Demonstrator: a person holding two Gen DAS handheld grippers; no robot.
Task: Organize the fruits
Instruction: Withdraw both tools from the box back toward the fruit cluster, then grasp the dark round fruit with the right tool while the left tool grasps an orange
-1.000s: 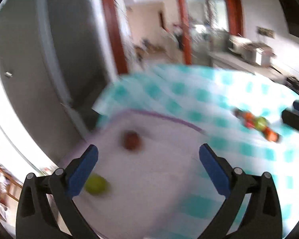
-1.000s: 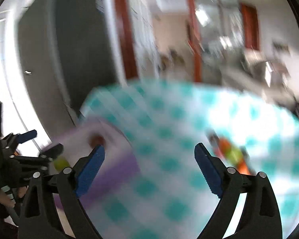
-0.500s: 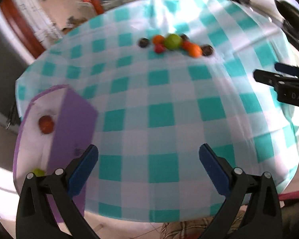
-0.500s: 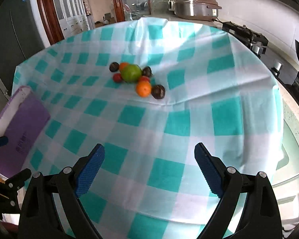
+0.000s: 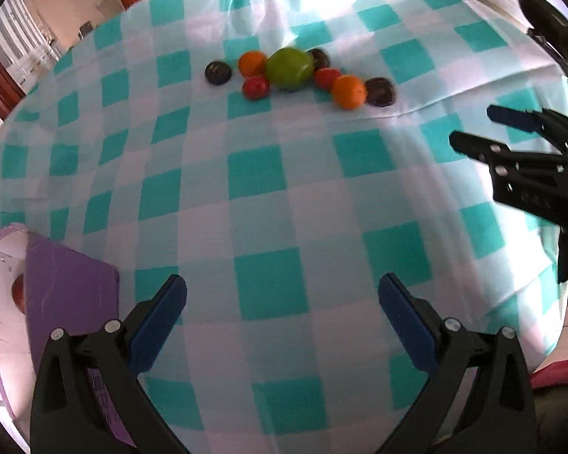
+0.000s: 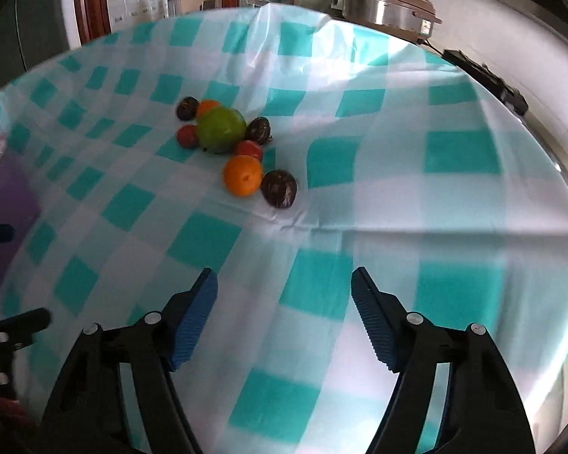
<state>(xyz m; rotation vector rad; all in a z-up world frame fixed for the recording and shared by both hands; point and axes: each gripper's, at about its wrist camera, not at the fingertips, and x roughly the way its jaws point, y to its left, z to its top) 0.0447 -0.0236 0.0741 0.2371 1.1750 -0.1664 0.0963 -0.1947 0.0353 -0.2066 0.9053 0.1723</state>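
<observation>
Hovering over the checked worktop (image 6: 378,196), both tools are empty: the left hand-held gripper (image 5: 282,304) has its blue pads spread wide, and the right hand-held gripper (image 6: 284,302) is spread as well, pinching nothing. The fruit lies in a tight cluster toward the far side, well apart from both: a large green fruit (image 6: 221,130) in the middle, an orange (image 6: 243,176) at its near side, a dark round fruit (image 6: 279,188) touching that orange, plus small red and dark ones around. The purple box (image 5: 68,302) sits at the near left edge with a reddish fruit (image 5: 18,290) already inside.

The step in hand looks like the reach for the next piece. The nearest orange or dark fruit seems the likely pick, calling for a forward move and pads straddling one fruit without nudging its neighbours. Some print shows on the box side, too blurred to read.
</observation>
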